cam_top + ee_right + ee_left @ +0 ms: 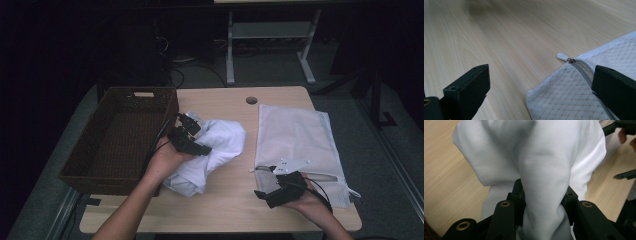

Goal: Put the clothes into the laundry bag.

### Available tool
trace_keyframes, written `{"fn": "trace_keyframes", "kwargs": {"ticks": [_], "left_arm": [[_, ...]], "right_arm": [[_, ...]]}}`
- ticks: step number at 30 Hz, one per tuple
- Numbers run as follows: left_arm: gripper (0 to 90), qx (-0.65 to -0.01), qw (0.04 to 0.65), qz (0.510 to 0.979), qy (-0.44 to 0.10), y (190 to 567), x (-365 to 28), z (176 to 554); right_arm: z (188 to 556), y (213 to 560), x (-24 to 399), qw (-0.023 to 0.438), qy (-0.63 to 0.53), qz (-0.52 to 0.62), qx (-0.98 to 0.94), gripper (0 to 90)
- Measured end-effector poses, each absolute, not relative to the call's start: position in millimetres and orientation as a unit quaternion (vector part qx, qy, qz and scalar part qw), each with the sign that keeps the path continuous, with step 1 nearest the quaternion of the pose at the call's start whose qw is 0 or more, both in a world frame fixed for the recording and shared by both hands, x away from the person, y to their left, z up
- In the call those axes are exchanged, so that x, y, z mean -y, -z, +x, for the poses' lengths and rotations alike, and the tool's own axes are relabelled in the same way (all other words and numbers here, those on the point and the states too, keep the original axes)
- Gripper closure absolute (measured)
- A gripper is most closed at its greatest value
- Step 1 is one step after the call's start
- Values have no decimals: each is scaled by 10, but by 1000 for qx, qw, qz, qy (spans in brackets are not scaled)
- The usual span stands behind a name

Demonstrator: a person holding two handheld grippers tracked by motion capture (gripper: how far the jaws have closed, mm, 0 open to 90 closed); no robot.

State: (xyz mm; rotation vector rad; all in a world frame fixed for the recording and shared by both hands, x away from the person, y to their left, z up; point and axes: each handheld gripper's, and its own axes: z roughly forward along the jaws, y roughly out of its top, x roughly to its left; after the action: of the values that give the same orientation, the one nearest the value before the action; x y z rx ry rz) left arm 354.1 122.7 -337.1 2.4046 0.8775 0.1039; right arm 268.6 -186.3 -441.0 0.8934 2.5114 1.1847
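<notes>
A crumpled white garment (220,145) lies in the middle of the wooden table (225,205). My left gripper (190,131) is shut on a bunched fold of it. In the left gripper view the white garment (549,157) rises between the jaws of the left gripper (544,196), which pinch it from both sides. A white mesh laundry bag (295,132) lies flat at the right. My right gripper (259,181) stands open at the bag's near left corner. In the right gripper view the right gripper (541,78) straddles the mesh bag (564,97), whose white zipper pull (562,56) rests on the wood.
A dark brown wicker basket (95,181) stands at the table's left edge, close beside the left hand. A round cable hole (251,100) sits near the far edge. Desk legs and cables stand on the floor beyond the table.
</notes>
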Motion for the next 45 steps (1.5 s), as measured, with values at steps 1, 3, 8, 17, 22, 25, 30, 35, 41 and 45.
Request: {"fn": "trace_keyframes", "kwargs": {"ticks": [1, 3, 8, 17, 22, 25, 30, 35, 41, 45], "left_arm": [[643, -329, 282, 901, -42, 3413, -1216, 3538], [643, -333, 276, 901, -42, 3505, -1195, 3532], [641, -339, 263, 903, -34, 3751, -1166, 3505], [636, -343, 248, 906, -21, 4131, -1215, 3429], [627, -341, 259, 904, -17, 4265, -1243, 3378], [625, -338, 265, 903, -19, 4290, -1262, 3353], [620, -331, 265, 905, -20, 4328, -1249, 3333], [619, -330, 267, 905, -16, 4338, -1259, 3339], [616, -327, 267, 906, -14, 4344, -1260, 3347], [616, -326, 267, 907, -15, 4345, -1260, 3345]], "right_arm": [[2685, 4409, 1863, 112, -404, 305, -855, 14], [2684, 4407, 1864, 112, -404, 305, -855, 14], [2681, 4400, 1870, 113, -405, 306, -854, 15], [2693, 4406, 1896, 114, -404, 311, -853, 14], [2705, 4416, 1930, 111, -393, 319, -855, 65], [2714, 4412, 1969, 109, -388, 333, -853, 129], [2742, 4379, 2147, 125, -379, 374, -837, 311], [2703, 4306, 2430, 140, -376, 414, -817, 591], [2571, 4388, 2742, 147, -343, 429, -823, 813], [2626, 4471, 2769, 142, -315, 416, -841, 895]]}}
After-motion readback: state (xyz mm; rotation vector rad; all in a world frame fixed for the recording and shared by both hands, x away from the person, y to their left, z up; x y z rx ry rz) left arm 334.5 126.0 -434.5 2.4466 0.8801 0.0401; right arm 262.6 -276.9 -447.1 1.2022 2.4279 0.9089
